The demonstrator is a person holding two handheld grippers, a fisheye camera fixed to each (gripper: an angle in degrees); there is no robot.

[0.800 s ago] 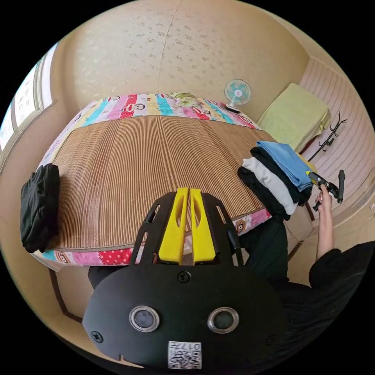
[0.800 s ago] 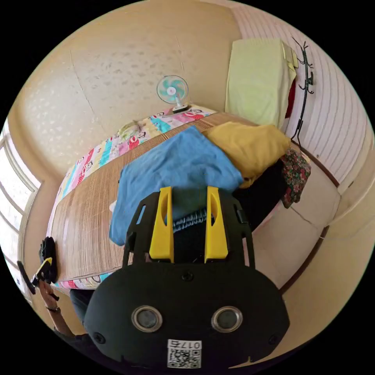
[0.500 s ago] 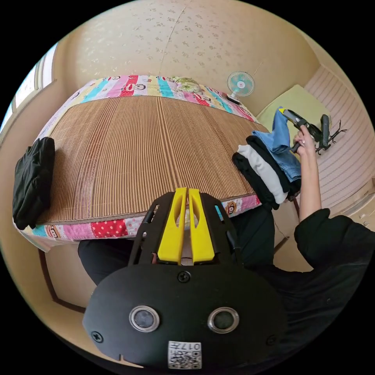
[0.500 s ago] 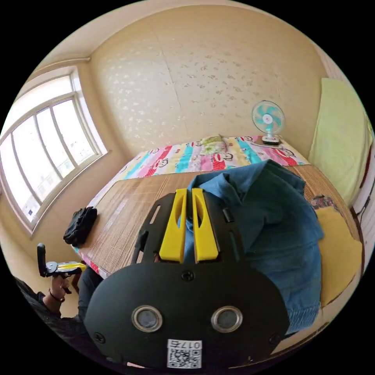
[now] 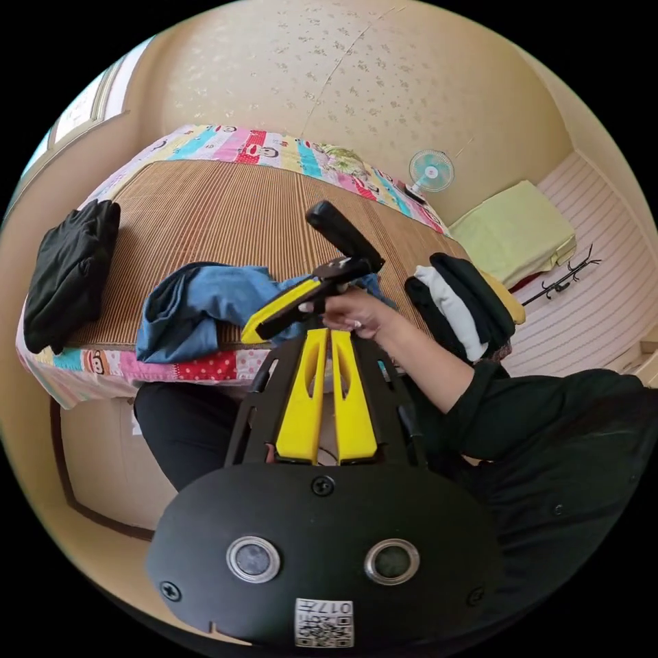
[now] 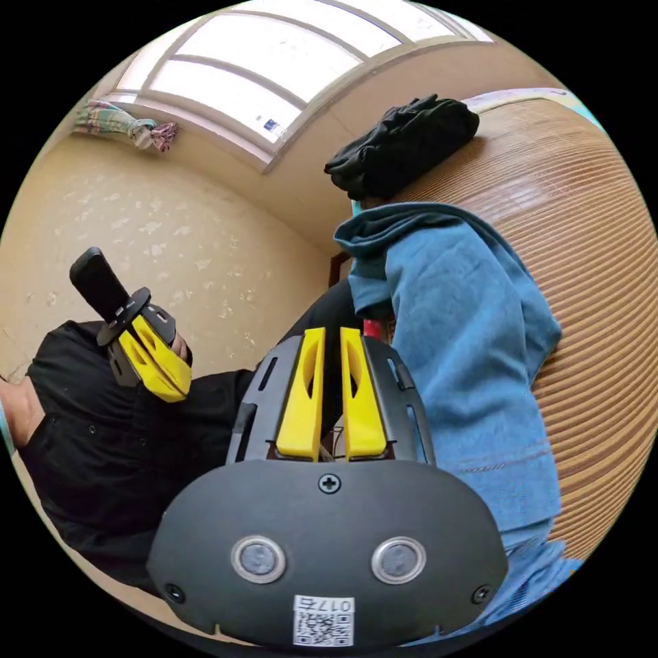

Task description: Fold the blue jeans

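The blue jeans [image 5: 195, 308] lie bunched on the woven mat [image 5: 226, 212] at its near edge, part of them hanging over the bed's side. In the right gripper view the jeans [image 6: 459, 343] spread just to the right of my right gripper [image 6: 332, 330], whose jaws stand almost together with only dark trousers showing in the slit. A hand holds that right gripper [image 5: 248, 337] low over the jeans. My left gripper [image 5: 329, 332] is shut and holds nothing, hanging in front of the bed above the person's lap; the right gripper view shows the left gripper [image 6: 175, 391] in a hand.
A black garment [image 5: 68, 274] lies at the mat's left end. A pile of folded black and white clothes [image 5: 459, 301] sits at the right end. A small fan [image 5: 432, 171] stands at the far corner. The person in black sits against the bed's front edge.
My right gripper carried the jeans off the pile at the right and across to the mat's near edge, where the jeans now lie free of its jaws. My left gripper stayed shut.
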